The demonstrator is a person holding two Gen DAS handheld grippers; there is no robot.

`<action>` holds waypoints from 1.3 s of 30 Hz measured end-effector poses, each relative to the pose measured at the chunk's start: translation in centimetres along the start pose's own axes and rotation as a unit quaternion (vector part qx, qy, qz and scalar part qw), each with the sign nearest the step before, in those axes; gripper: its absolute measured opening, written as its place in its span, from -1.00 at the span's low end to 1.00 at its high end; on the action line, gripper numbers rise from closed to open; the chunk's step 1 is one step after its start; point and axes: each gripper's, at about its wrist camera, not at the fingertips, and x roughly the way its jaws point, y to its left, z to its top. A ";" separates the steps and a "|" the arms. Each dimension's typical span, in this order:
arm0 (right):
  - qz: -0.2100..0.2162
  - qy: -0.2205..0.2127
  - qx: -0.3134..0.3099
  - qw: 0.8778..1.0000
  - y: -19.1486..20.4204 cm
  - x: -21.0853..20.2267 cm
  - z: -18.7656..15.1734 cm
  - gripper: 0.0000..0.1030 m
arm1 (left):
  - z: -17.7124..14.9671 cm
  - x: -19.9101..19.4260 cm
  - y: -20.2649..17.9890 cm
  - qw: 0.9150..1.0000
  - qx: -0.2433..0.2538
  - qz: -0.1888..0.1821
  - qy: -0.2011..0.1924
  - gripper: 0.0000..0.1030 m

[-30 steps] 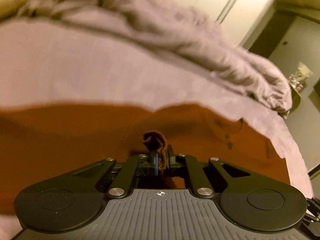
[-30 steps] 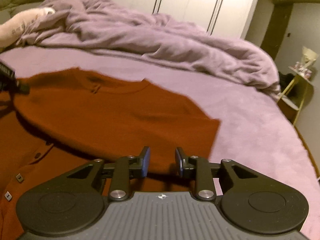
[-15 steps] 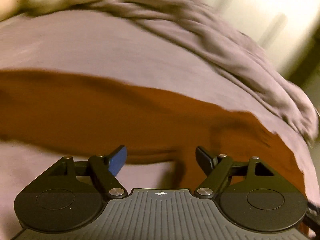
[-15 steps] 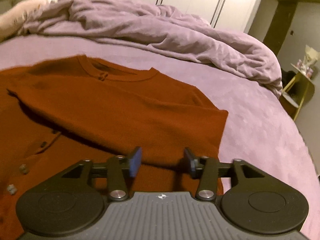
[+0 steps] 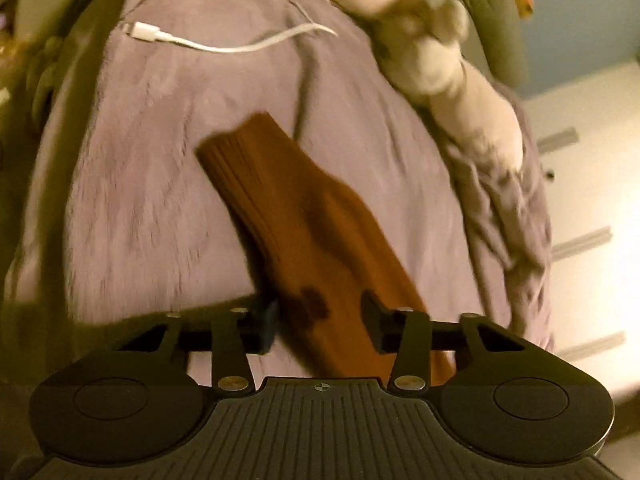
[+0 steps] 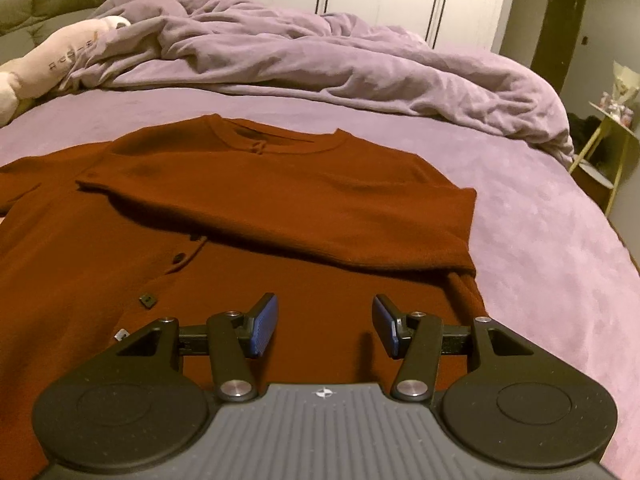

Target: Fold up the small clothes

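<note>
A rust-brown cardigan (image 6: 280, 184) lies flat on the purple bed, with one sleeve folded across its chest. My right gripper (image 6: 324, 326) hovers open over the lower body of the cardigan, with nothing pinched between its blue pads. In the left wrist view the other sleeve (image 5: 312, 224) stretches out over the sheet, its ribbed cuff (image 5: 236, 148) at the far end. My left gripper (image 5: 320, 322) straddles this sleeve near its base. Its jaws are closing with the knit between them, but the pads still stand apart from it.
A white charging cable (image 5: 224, 44) lies on the sheet beyond the cuff. A pale plush toy (image 5: 440, 64) rests beside it. A crumpled purple duvet (image 6: 320, 64) is heaped at the back of the bed. A small side table (image 6: 612, 136) stands off the right edge.
My left gripper let go of the pinched knit, opened, and swung and rolled over to the outstretched sleeve. My right gripper opened wider and shifted a little over the cardigan.
</note>
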 end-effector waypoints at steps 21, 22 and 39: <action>0.000 -0.027 0.050 0.998 -1.9 -2.1 0.0 0.06 | -27.0 -3.7 -28.2 0.815 0.498 -0.278 0.100 -0.82; -0.002 -0.026 0.050 0.998 -2.1 -2.1 -0.1 0.06 | -29.4 -2.8 -28.4 0.801 0.516 -0.275 0.127 -0.74; 0.129 0.004 0.149 0.980 -4.4 3.2 3.6 0.06 | -29.4 1.6 -19.6 0.828 0.531 -0.090 0.154 -0.02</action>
